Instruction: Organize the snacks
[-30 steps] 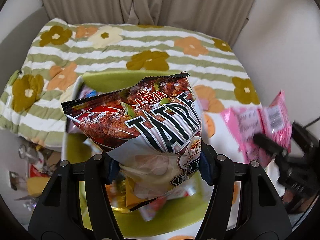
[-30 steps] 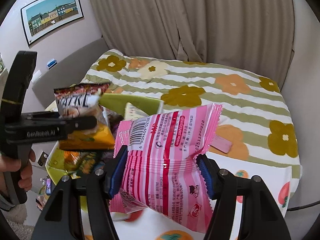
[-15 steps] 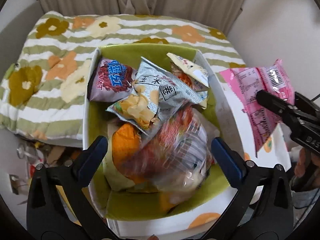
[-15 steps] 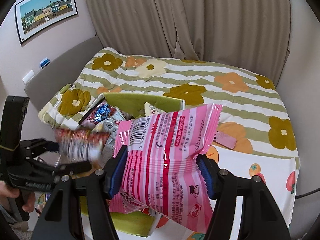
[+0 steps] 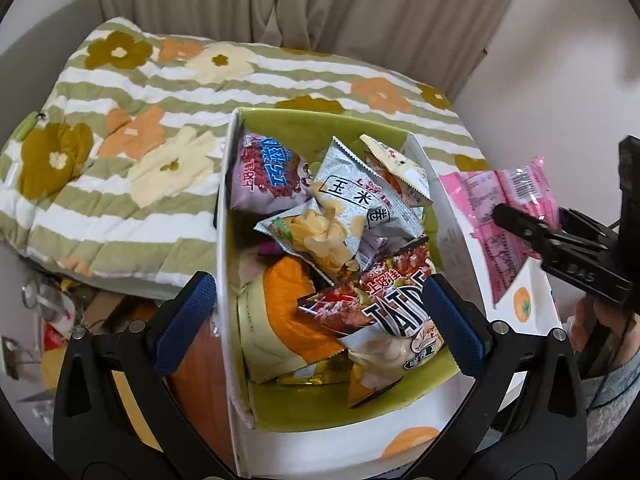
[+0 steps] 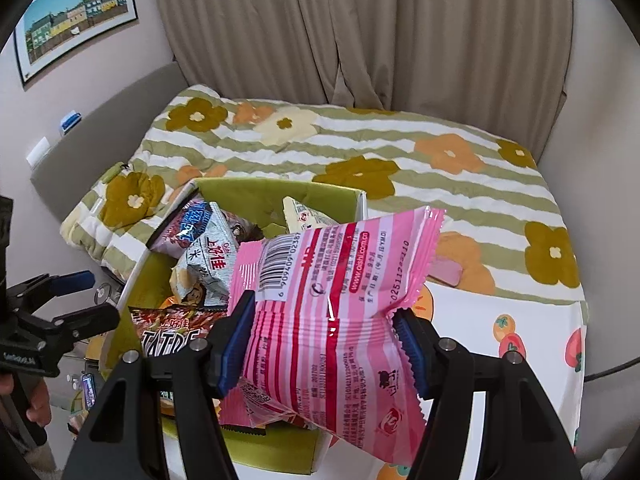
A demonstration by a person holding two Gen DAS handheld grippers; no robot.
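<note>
A white box with a green lining (image 5: pixel 280 128) holds several snack bags: a purple bag (image 5: pixel 264 176), a silver chip bag (image 5: pixel 340 216), an orange bag (image 5: pixel 284 312) and a dark red chip bag (image 5: pixel 384 312) lying on top at the near right. My left gripper (image 5: pixel 320 320) is open and empty above the box's near end. My right gripper (image 6: pixel 326 344) is shut on a pink striped bag (image 6: pixel 332 300), held above the box's right edge (image 6: pixel 362 200); the pink bag also shows in the left wrist view (image 5: pixel 508 208).
The box stands on a white cloth with orange fruit prints (image 6: pixel 520 344), beside a bed with a green striped floral quilt (image 5: pixel 120 160). Curtains (image 6: pixel 360 28) and a wall close the back. Clutter lies on the floor at the left (image 5: pixel 48 320).
My left gripper opened and let the dark red chip bag fall into the box, then drew back to the left. My right gripper still holds the pink bag, now nearer the box.
</note>
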